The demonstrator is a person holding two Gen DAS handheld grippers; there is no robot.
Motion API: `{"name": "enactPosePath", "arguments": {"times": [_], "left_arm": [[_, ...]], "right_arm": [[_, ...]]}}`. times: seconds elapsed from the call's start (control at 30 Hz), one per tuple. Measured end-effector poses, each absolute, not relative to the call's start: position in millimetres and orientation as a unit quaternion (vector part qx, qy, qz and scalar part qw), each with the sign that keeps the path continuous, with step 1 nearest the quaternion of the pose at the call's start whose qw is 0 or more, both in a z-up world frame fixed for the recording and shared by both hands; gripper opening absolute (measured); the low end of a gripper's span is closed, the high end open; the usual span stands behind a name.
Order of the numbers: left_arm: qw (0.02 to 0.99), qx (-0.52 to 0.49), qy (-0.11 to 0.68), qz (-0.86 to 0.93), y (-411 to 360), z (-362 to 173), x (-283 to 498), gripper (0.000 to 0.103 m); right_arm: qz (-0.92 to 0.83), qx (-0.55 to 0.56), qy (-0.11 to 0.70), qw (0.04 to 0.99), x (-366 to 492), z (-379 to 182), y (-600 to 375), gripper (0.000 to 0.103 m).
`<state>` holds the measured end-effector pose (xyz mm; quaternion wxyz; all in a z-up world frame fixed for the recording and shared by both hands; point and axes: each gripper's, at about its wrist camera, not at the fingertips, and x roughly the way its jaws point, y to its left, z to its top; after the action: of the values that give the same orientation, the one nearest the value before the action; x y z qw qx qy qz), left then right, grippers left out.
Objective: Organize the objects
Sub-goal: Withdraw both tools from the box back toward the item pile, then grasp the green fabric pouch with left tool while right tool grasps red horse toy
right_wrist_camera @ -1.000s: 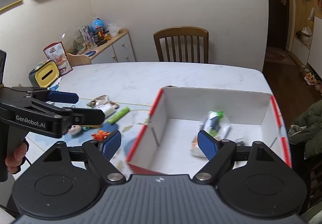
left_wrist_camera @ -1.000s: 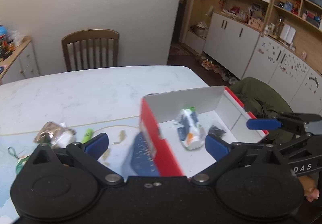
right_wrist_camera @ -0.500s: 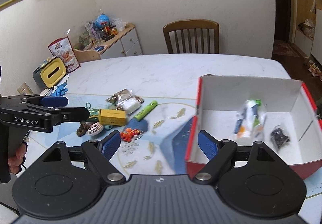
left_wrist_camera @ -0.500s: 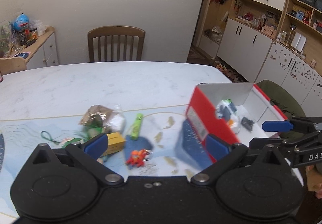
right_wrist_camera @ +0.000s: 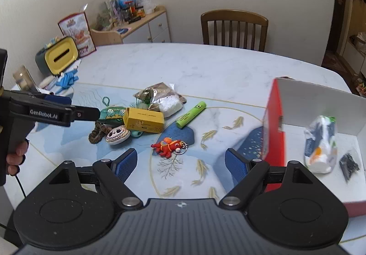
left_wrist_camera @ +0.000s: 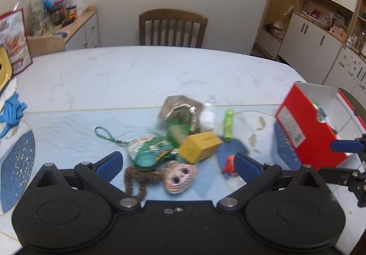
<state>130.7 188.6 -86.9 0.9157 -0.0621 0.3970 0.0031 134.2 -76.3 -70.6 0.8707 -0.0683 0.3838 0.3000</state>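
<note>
Left wrist view: left gripper spread wide, empty, hanging over the clutter pile mid-table; yellow box and painted face charm sit just ahead between the pads. Red box is toward the table's right edge. Right wrist view: right gripper also spread, empty, above the red crab keychain; green tube beyond. Best to take one loose outlying item, dropping straight down and centring it before closing.

box red outside, white inside | carton yellow | tube lime green | keychain orange-red
</note>
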Motion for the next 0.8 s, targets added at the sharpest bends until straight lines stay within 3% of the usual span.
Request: {"name": "enactPosePath", "arguments": {"times": [0.37,0.8], "left_arm": [[0.893,-0.107,0.437,0.009,231,-128,160,0.102],[0.886,-0.074,0.458,0.013,245,-149,189,0.098]], "right_arm": [[0.302,-0.101,0.410,0.855,158,-107,-28,0.084],[0.300,-0.113,0.437,0.840,188,-144,0,0.084]]}}
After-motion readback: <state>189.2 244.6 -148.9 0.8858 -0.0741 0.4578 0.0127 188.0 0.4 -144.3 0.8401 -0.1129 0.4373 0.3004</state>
